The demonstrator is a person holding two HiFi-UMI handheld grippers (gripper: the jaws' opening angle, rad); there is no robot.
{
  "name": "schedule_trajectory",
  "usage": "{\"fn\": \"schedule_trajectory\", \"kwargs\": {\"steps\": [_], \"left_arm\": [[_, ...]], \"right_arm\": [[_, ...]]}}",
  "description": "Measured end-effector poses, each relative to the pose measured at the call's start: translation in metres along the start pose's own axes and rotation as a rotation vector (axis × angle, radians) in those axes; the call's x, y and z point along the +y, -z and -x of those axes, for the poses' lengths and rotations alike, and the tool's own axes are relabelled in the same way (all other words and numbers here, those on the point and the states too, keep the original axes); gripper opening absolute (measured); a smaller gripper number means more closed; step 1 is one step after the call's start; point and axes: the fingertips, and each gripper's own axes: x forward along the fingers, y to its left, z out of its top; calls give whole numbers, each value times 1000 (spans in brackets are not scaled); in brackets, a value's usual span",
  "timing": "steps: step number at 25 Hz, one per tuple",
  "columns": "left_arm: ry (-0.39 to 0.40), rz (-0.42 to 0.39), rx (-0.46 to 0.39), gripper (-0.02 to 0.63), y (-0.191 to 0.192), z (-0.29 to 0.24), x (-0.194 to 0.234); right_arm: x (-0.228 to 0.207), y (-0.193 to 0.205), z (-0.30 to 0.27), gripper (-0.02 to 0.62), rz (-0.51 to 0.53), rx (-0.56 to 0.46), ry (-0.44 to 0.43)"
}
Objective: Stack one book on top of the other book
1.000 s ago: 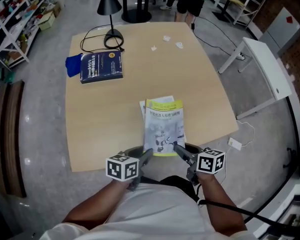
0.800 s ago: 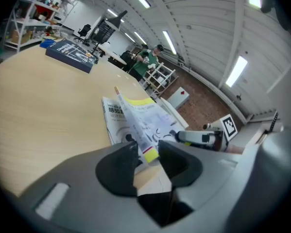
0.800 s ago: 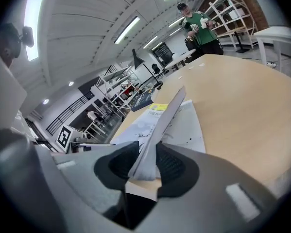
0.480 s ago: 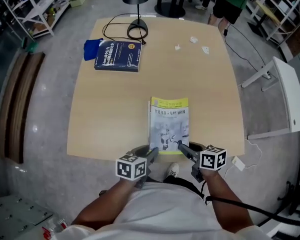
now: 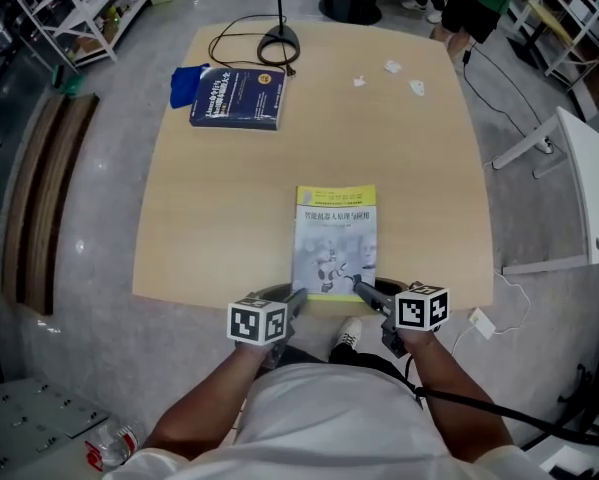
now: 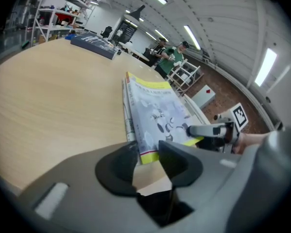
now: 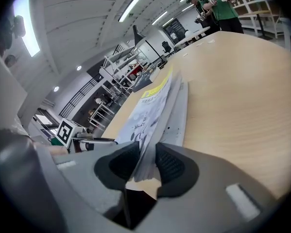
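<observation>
Downward from the head view, we see a pale wooden desk (image 5: pixel 219 218) with a grey-and-white paperback book with a yellow band (image 5: pixel 336 238) lying flat near its front edge, the near end just over that edge. The left gripper (image 5: pixel 297 296) meets the book's near left corner and the right gripper (image 5: pixel 361 288) its near right corner. Well apart, at the far left of the desk, a thick dark blue book (image 5: pixel 237 98) lies flat between a blue cloth (image 5: pixel 185 83) and a black lamp base (image 5: pixel 279 40).

Next, in the left gripper view, the yellow-edged corner sits between the fingers (image 6: pixel 118 164). They have just eased a little wider, and both pads lie against the corner. A second pale layer shows along the book's left side (another book or its own pages, we cannot tell).

Lastly, in the right gripper view, the fingers (image 7: pixel 172 166) are clamped on the book's near edge, which runs away between them almost edge-on.
</observation>
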Motion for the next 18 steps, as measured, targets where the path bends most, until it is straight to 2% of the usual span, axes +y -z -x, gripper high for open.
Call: {"fn": "schedule_trajectory", "kwargs": {"steps": [4,6,10,14,18], "left_arm": [[-9,-67,13,158,2,10,2],[-13,-120,27,192,0,15,3],[-63,-306,139,212,8,24,6],[-87,-492,308,247,32,15,8],[-143,-616,347,247,37,-3,8]], "right_arm": [[-1,-1,2,115,-38,-6,11],[-5,1,3,137,6,22,56],[-13,6,18,183,227,104,193],[-12,23,26,264,431,232,253],[-11,35,11,272,599,344,293]]}}
